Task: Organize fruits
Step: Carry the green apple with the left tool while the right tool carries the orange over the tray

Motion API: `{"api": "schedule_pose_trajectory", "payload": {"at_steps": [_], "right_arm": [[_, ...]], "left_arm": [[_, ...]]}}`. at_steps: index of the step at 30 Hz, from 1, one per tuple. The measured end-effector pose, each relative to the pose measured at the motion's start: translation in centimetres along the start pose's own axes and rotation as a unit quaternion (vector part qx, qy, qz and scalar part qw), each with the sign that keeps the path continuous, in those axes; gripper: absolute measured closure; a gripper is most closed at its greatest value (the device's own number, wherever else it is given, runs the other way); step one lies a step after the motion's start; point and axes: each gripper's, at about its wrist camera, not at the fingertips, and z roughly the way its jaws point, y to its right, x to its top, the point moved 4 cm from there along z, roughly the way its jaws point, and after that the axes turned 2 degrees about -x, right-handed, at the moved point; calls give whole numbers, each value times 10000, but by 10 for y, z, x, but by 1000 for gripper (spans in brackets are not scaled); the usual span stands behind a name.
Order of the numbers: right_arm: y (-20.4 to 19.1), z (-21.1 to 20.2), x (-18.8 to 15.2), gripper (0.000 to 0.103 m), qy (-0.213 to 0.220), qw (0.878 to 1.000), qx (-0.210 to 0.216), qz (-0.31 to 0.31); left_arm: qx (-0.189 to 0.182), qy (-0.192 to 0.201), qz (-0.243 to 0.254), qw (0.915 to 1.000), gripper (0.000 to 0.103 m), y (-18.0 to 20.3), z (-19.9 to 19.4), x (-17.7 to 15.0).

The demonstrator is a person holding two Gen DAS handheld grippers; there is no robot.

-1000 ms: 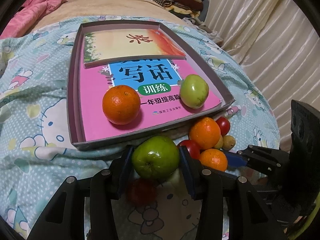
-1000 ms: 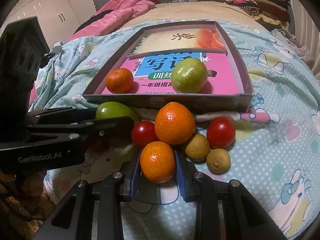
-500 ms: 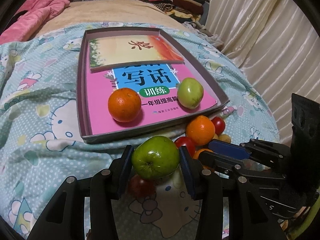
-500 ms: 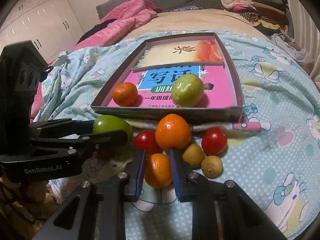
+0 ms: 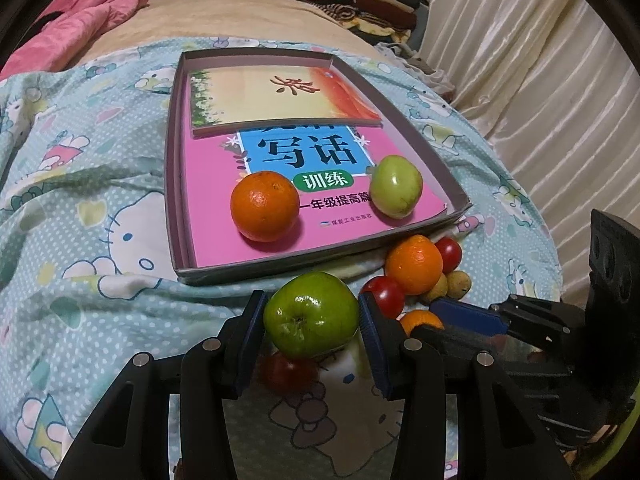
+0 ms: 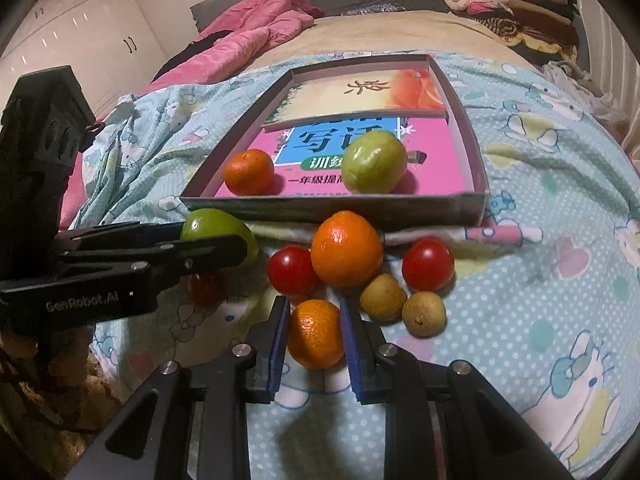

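My left gripper [image 5: 312, 320] is shut on a green apple [image 5: 311, 317] and holds it above the bedspread, in front of the shallow box [image 5: 176, 216]. My right gripper [image 6: 314, 332] is shut on a small orange [image 6: 315, 334], lifted slightly. The box [image 6: 332, 208] holds books, an orange [image 5: 265, 206] and a pale green apple [image 5: 395, 185]. A larger orange [image 6: 346, 249], three red tomatoes [image 6: 428, 264] and two brown longans [image 6: 423, 313] lie on the bed before the box.
The bed has a light blue cartoon bedspread [image 5: 80, 216]. A pink quilt [image 6: 256, 32] and folded clothes [image 6: 512, 4] lie at the far end. Curtains [image 5: 540, 80] hang on the right. One tomato [image 5: 290, 372] lies under the left gripper.
Both grippers have risen and drawn back with their fruit. The right gripper's jaws closed tighter on the small orange and lifted it from the pile.
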Motion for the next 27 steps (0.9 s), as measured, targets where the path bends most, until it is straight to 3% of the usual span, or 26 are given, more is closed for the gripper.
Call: {"api": "schedule_pose_trajectory", "payload": {"at_steps": [4,8,14,27], "right_arm": [[-3,6,-6,63,-212,9998,34,-14],[-7,20,-12,64,-490,9985,-197,-167],[-7,22,-6,68,-405,9988,-178,-222],[2,-20,13,68,452,9975,495,209]], "left_arm": [[21,-18,31,10000,55,1,3,1],[27,-35,45,10000,55,1,6,2],[-4,-13,52,10000,55,2,4,2],[-122,289,78,9995,55,6,-19,3]]}}
